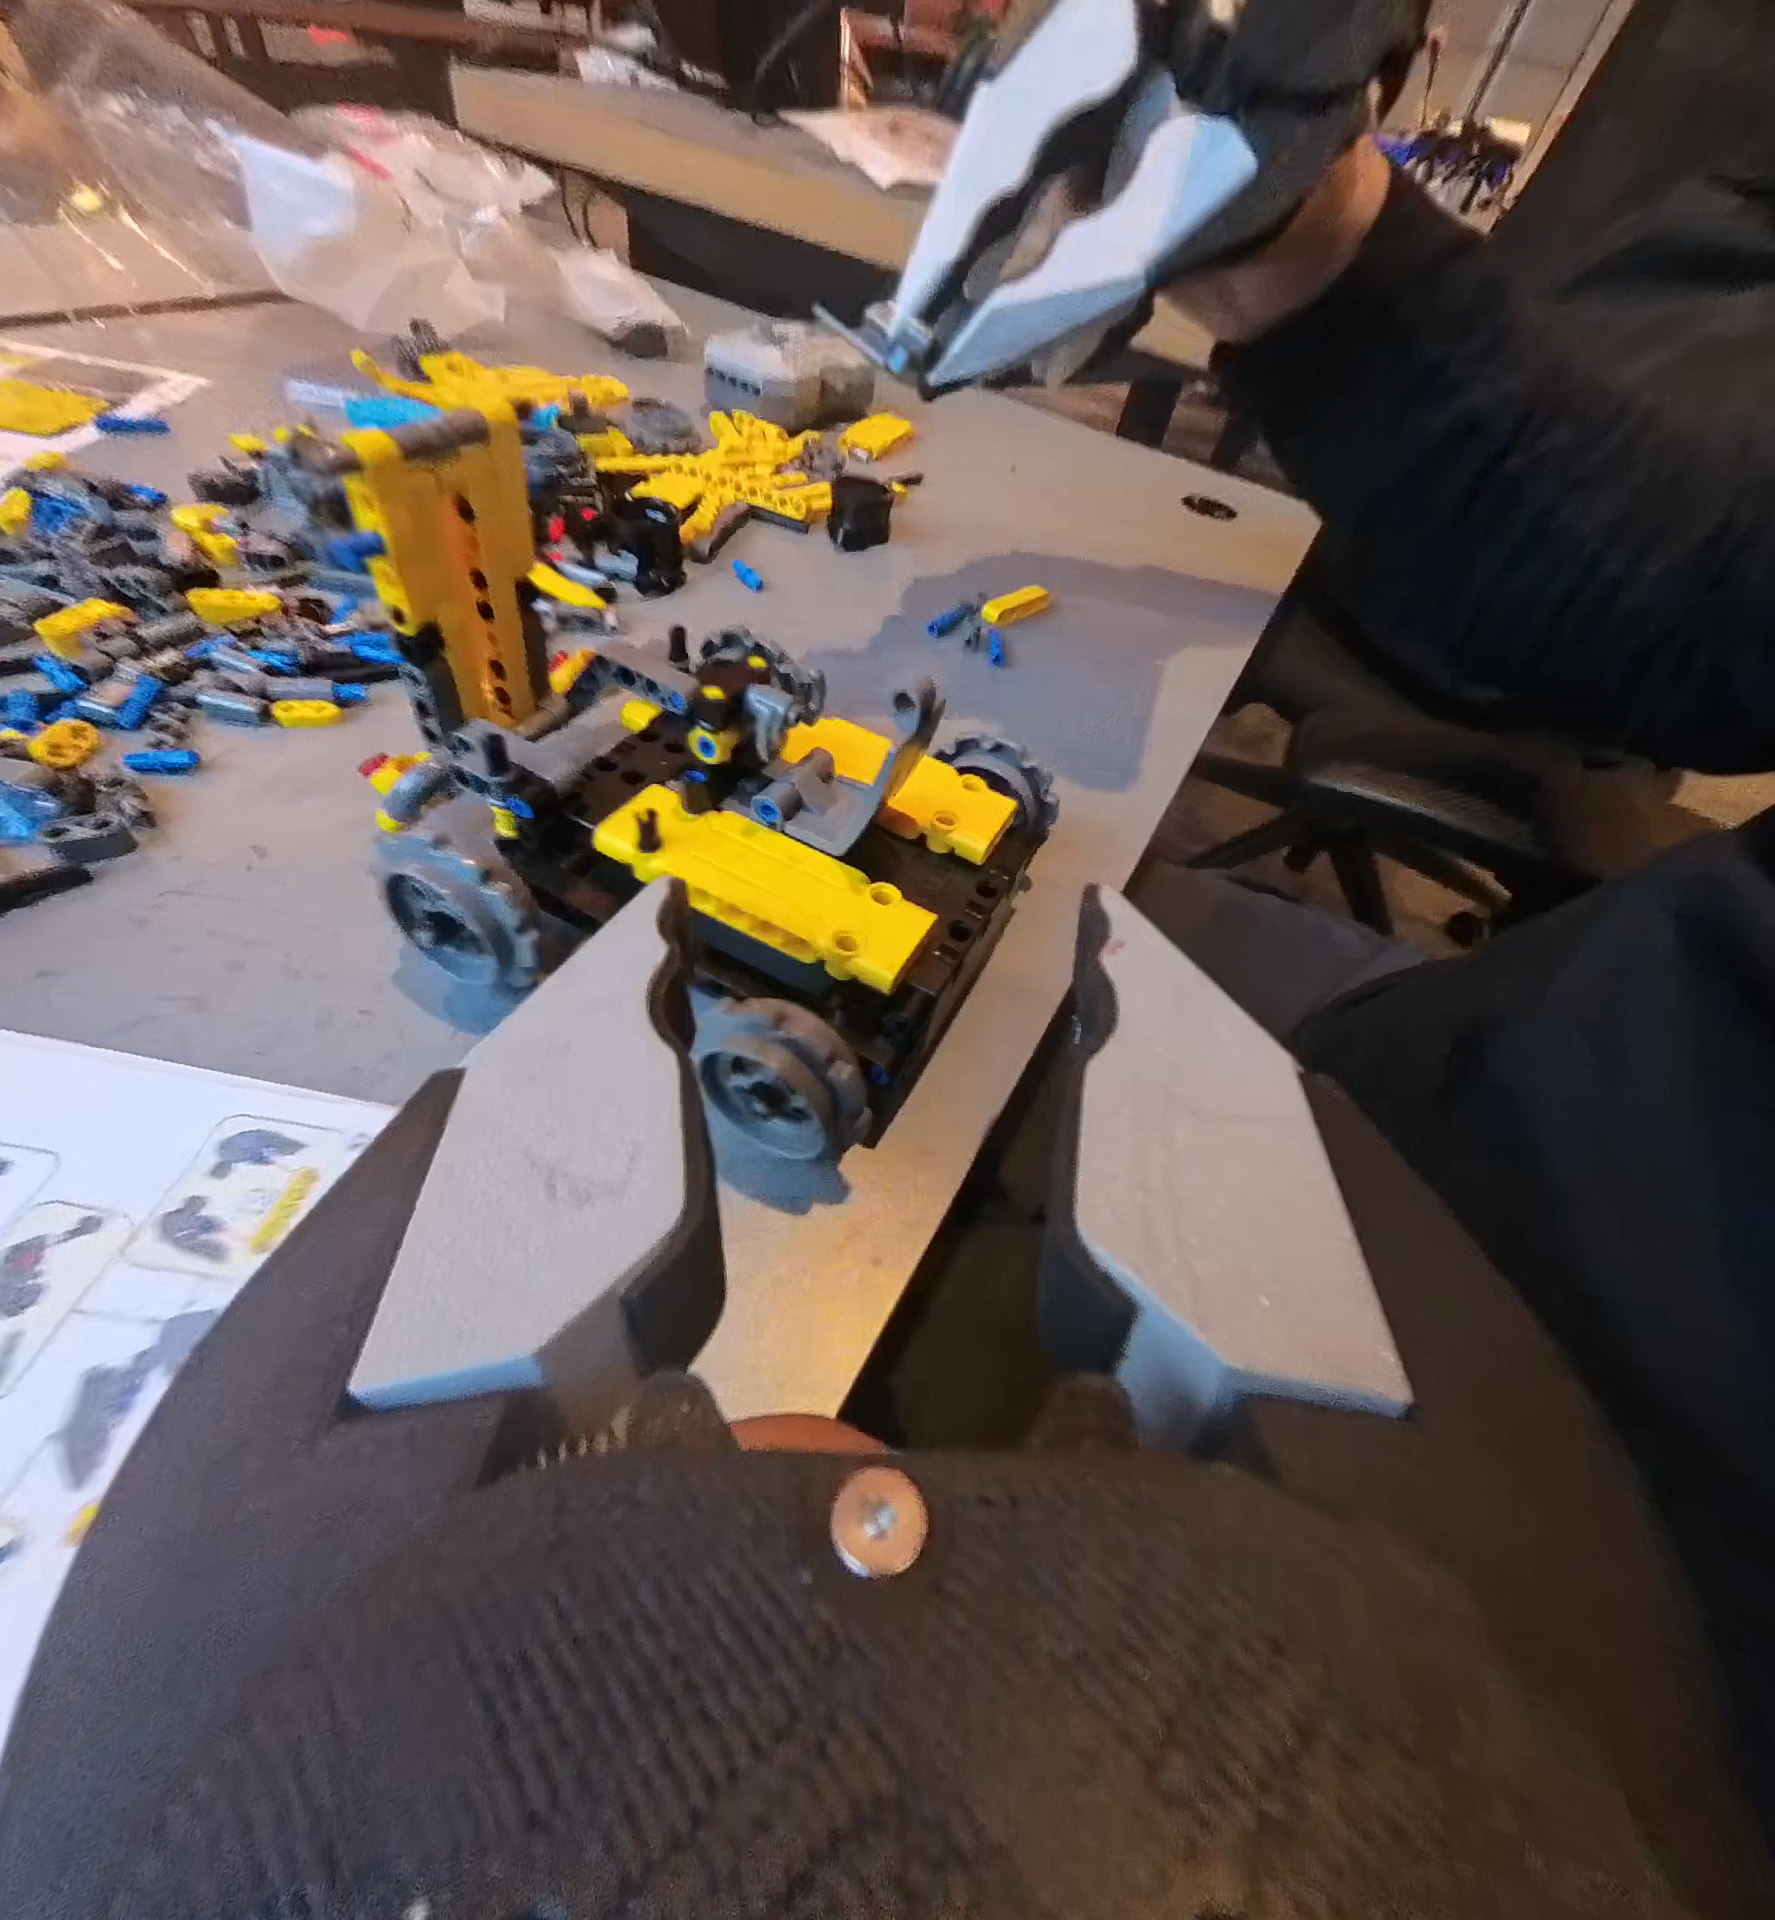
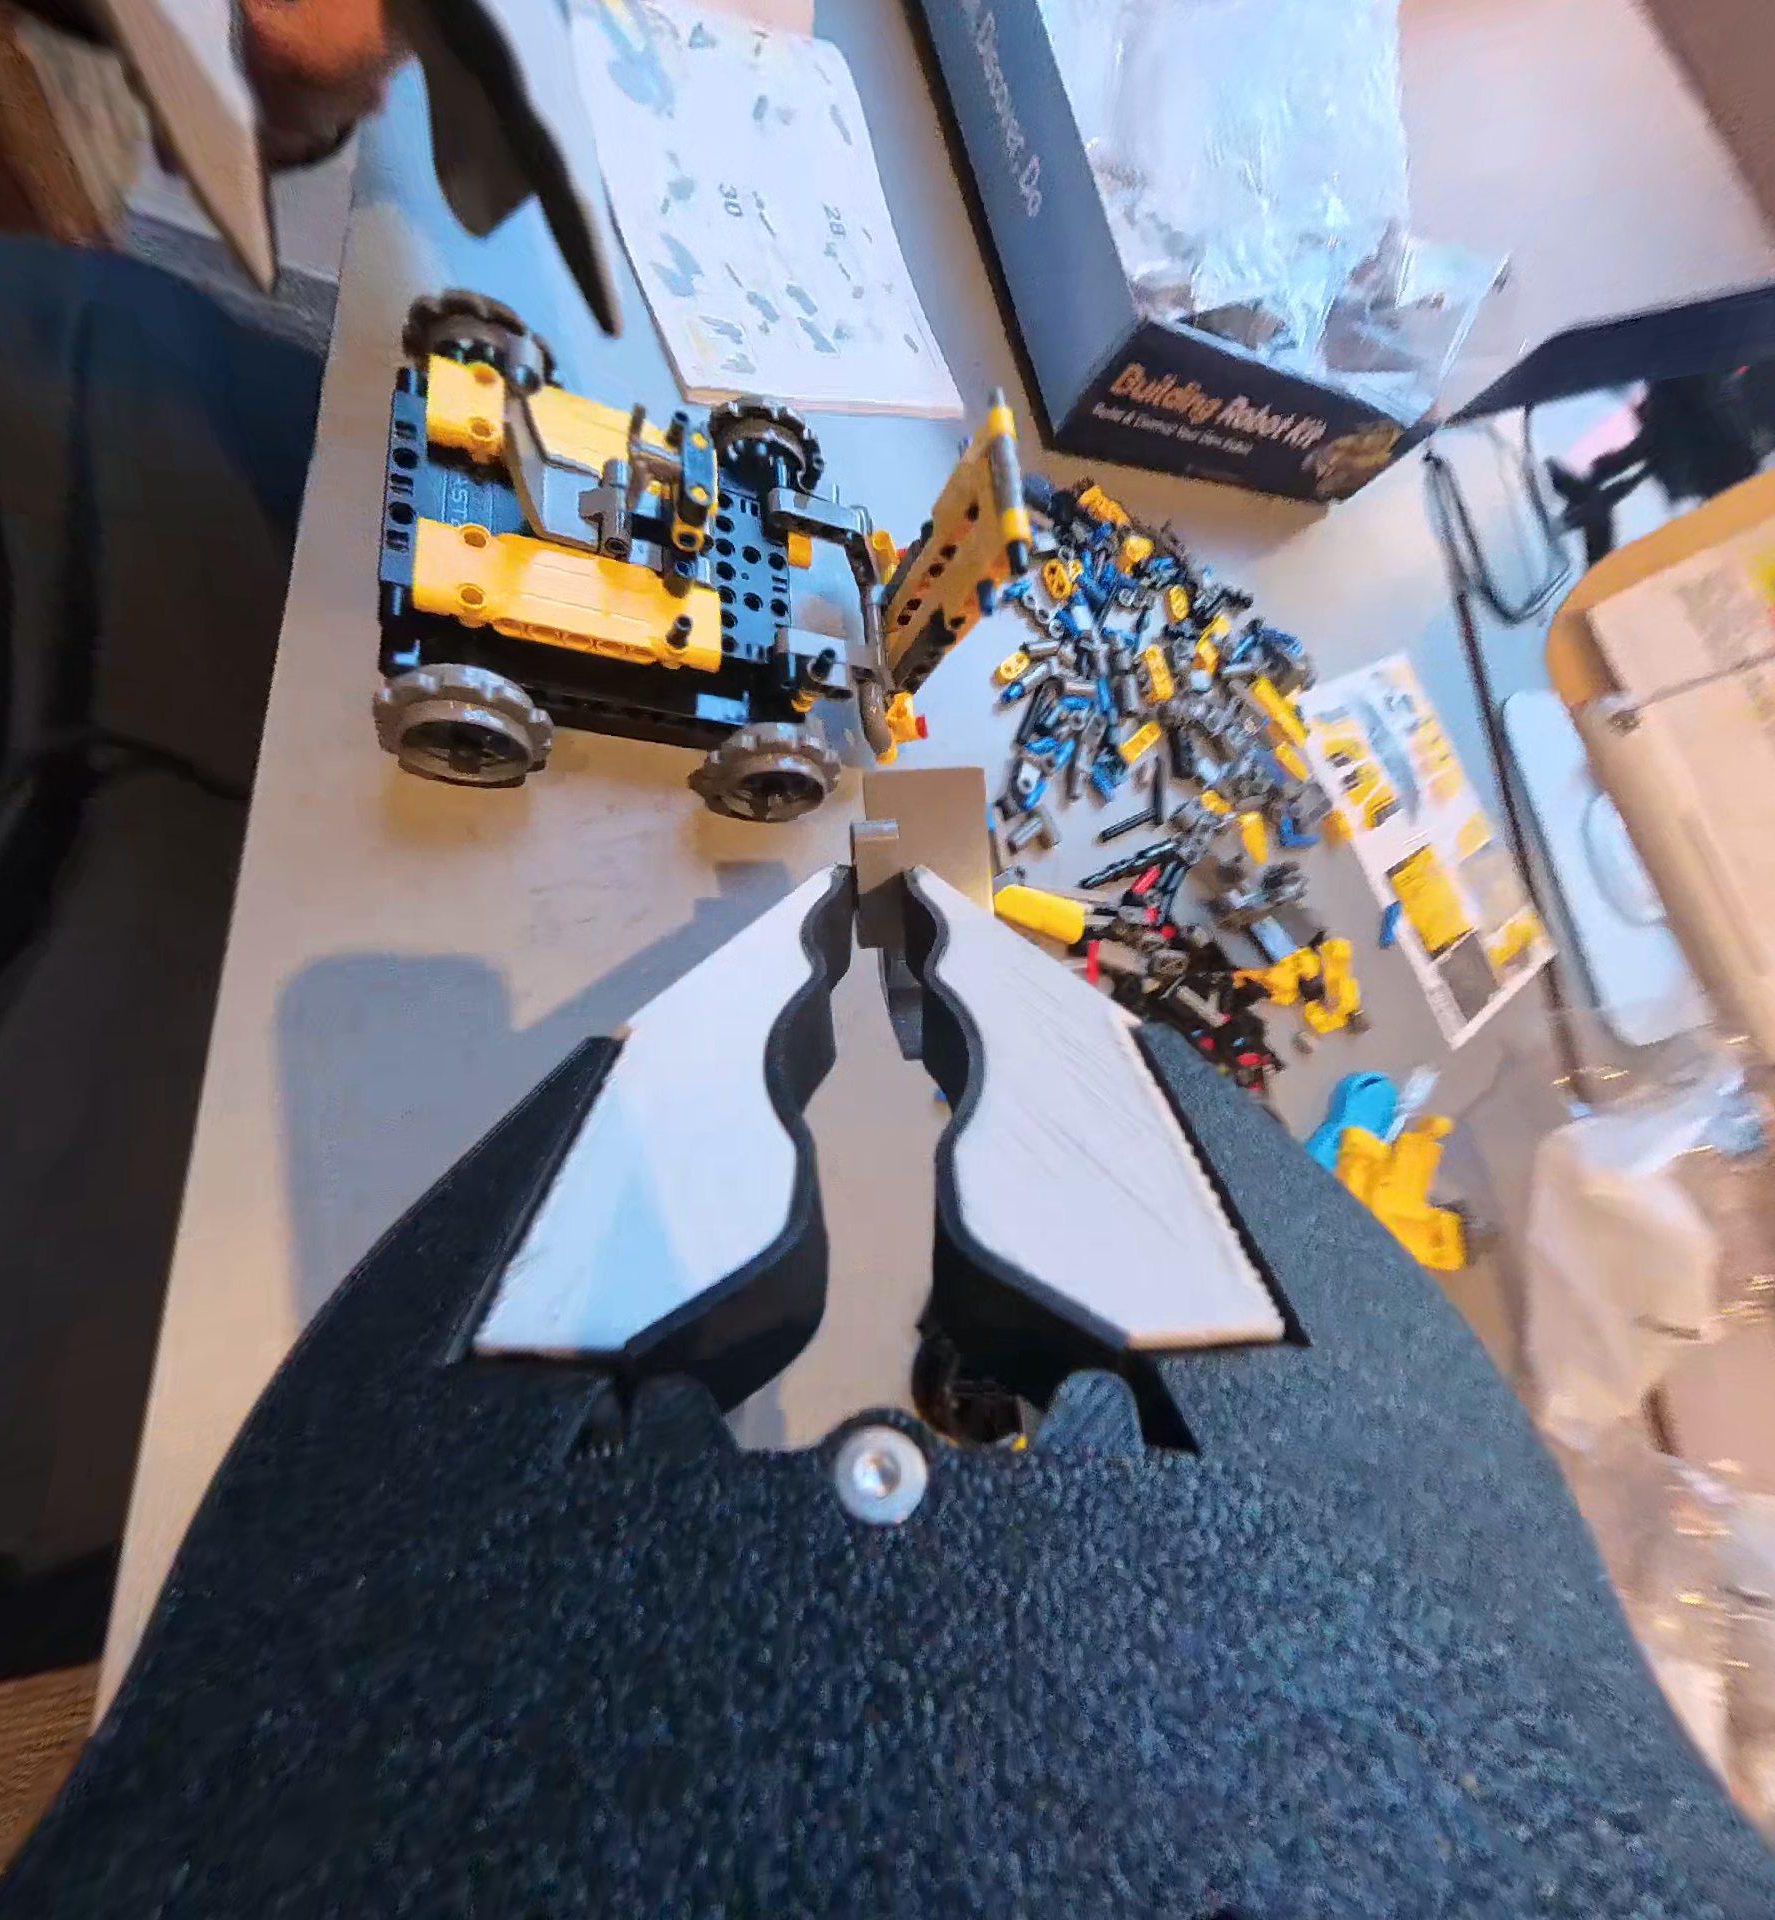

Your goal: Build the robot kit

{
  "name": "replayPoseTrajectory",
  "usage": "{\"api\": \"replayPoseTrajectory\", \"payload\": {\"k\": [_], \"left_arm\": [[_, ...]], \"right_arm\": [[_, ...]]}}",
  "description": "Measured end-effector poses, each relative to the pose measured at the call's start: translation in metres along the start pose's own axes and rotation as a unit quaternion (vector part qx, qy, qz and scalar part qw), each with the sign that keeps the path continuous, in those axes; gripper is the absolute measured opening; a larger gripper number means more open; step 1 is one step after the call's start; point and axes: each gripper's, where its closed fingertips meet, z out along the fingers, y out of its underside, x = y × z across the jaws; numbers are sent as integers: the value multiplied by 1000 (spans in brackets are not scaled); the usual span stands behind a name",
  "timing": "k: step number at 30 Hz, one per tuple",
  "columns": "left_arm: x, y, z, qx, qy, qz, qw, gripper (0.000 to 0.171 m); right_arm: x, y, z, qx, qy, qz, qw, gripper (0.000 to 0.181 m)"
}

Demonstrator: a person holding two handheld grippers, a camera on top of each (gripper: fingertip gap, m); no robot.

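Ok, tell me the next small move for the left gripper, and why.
Probably ease the left gripper forward and close on the yellow-and-black wheeled model. Its fingers are open at the model's rear end, while the right gripper holds a small grey piece clear of it.

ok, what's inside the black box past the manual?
The black box holds crumpled clear plastic bags with small dark parts showing through. Anything beneath the bags is covered.

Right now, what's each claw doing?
Left gripper: open, around the toy vehicle rear.
Right gripper: shut on a grey piece.
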Motion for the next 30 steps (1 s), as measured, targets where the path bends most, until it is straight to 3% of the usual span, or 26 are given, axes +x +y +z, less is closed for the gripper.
{"api": "replayPoseTrajectory", "payload": {"k": [3,6,9,14,16,20,21,22,26,30], "left_arm": [[-9,-16,-20,15,3,-27,1000,71],[-15,-28,-21,-6,20,-86,996,69],[-13,-57,-7,7,52,-120,991,52],[9,-92,27,-4,148,-162,976,52],[11,-95,39,-13,154,-159,975,46],[18,-86,54,-51,179,-161,969,33],[22,-85,55,-53,192,-165,966,22],[25,-85,56,-49,199,-165,965,1],[18,-88,58,-15,173,-189,966,0],[1,-100,51,72,143,-266,951,0]], "right_arm": [[-1,-15,-4,-10,30,-65,997,8],[-10,-32,0,-29,52,-147,987,8],[-17,-46,8,-59,85,-241,965,8],[-34,-61,16,-92,97,-346,929,7],[-41,-64,17,-95,88,-365,922,7],[-43,-72,14,-87,91,-373,919,7],[-42,-74,13,-84,92,-371,920,7],[-40,-75,12,-80,93,-366,922,7],[-33,-76,12,-62,97,-337,934,9],[-17,-86,5,-3,142,-240,960,11]]}}
